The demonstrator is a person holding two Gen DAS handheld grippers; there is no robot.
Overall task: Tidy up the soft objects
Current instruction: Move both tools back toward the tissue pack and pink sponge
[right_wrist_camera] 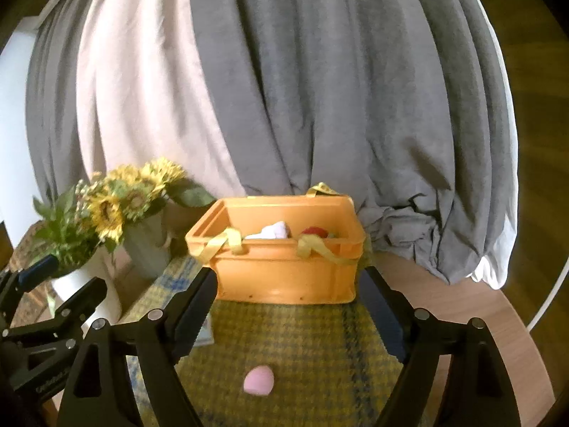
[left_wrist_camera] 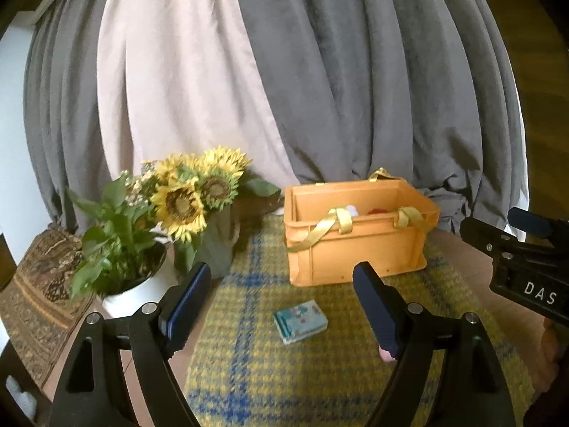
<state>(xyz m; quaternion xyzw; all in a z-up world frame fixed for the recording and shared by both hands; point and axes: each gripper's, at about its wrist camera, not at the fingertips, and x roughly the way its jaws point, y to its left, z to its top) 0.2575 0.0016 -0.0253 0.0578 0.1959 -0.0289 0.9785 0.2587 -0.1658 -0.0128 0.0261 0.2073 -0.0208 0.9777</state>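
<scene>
An orange plastic crate (left_wrist_camera: 359, 249) (right_wrist_camera: 284, 267) with yellow ribbon handles stands on a yellow-and-blue plaid cloth (left_wrist_camera: 302, 373). Inside it I see a white soft item (right_wrist_camera: 272, 230) and a red one (right_wrist_camera: 314, 231). A pale blue packet (left_wrist_camera: 300, 321) lies on the cloth in front of the crate, between my left gripper's fingers. A pink soft egg-shaped object (right_wrist_camera: 259, 380) lies on the cloth between my right gripper's fingers; in the left wrist view only its edge (left_wrist_camera: 387, 355) shows. My left gripper (left_wrist_camera: 281, 284) is open and empty. My right gripper (right_wrist_camera: 288, 284) is open and empty.
A sunflower bouquet in a grey-green vase (left_wrist_camera: 199, 199) and a leafy plant in a white pot (left_wrist_camera: 131, 291) stand left of the crate. Grey and cream curtains (left_wrist_camera: 284, 71) hang behind the round wooden table (right_wrist_camera: 480, 320). A patterned rug (left_wrist_camera: 39, 291) lies at the left.
</scene>
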